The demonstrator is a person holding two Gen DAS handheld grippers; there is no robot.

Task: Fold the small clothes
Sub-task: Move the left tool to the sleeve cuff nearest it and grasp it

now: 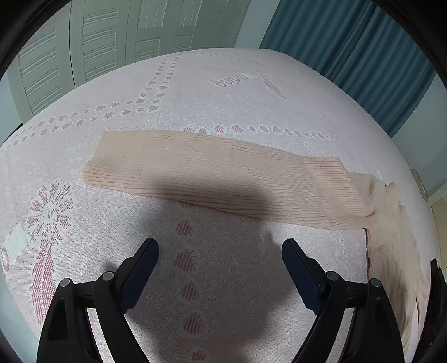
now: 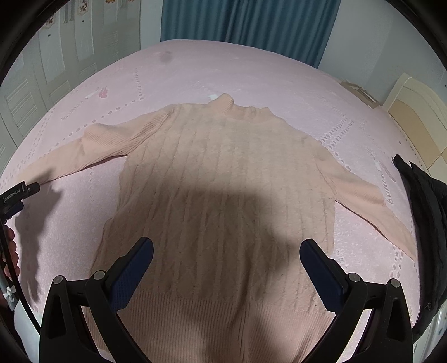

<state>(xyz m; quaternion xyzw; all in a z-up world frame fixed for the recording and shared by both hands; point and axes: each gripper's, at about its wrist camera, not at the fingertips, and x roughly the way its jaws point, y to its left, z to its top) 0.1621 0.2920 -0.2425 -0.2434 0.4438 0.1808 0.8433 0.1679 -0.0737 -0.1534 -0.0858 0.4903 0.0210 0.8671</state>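
A peach cable-knit sweater [image 2: 223,181] lies flat on the pink bed, collar at the far end, both sleeves spread out to the sides. My right gripper [image 2: 226,251] is open and empty, hovering over the sweater's lower body near the ribbed hem. In the left wrist view the sweater's left sleeve [image 1: 201,170] stretches across the bed ahead, with the body's edge at the right. My left gripper [image 1: 220,251] is open and empty, above bare mattress just short of the sleeve. The left gripper's body also shows at the left edge of the right wrist view [image 2: 16,195].
The pink patterned mattress [image 1: 223,83] fills both views. A dark garment [image 2: 424,223] lies at the bed's right edge. A teal curtain [image 2: 245,25] and white wardrobe doors [image 1: 111,36] stand behind the bed.
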